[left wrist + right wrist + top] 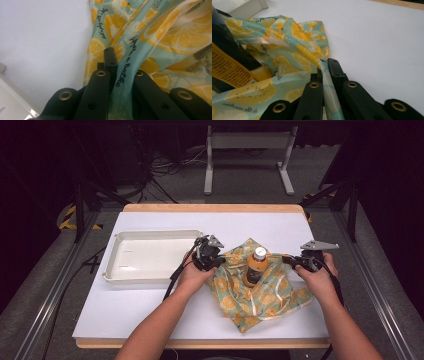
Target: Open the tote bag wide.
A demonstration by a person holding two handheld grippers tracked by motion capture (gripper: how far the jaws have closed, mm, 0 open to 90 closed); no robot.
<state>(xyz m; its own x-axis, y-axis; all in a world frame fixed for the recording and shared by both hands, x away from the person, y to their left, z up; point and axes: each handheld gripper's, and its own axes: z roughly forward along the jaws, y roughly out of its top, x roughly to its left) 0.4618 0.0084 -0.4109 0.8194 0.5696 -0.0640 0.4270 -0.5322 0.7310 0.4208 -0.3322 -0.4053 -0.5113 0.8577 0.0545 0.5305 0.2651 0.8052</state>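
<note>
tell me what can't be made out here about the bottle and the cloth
- Bottle label text: too small in the high view; in the right gripper view it is cut off by the left edge and blurred.
- Bottle base: hidden by folds of the lemon-print cloth.
- Cloth edge inside the left tool and right tool: covered by their jaws.

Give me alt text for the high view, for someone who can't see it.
Two hands each hold a gripper, the left gripper and right gripper both shut on opposite edges of a lemon-print cloth with an orange bottle standing at its middle. A white tray sits to the left on the white table.
</note>
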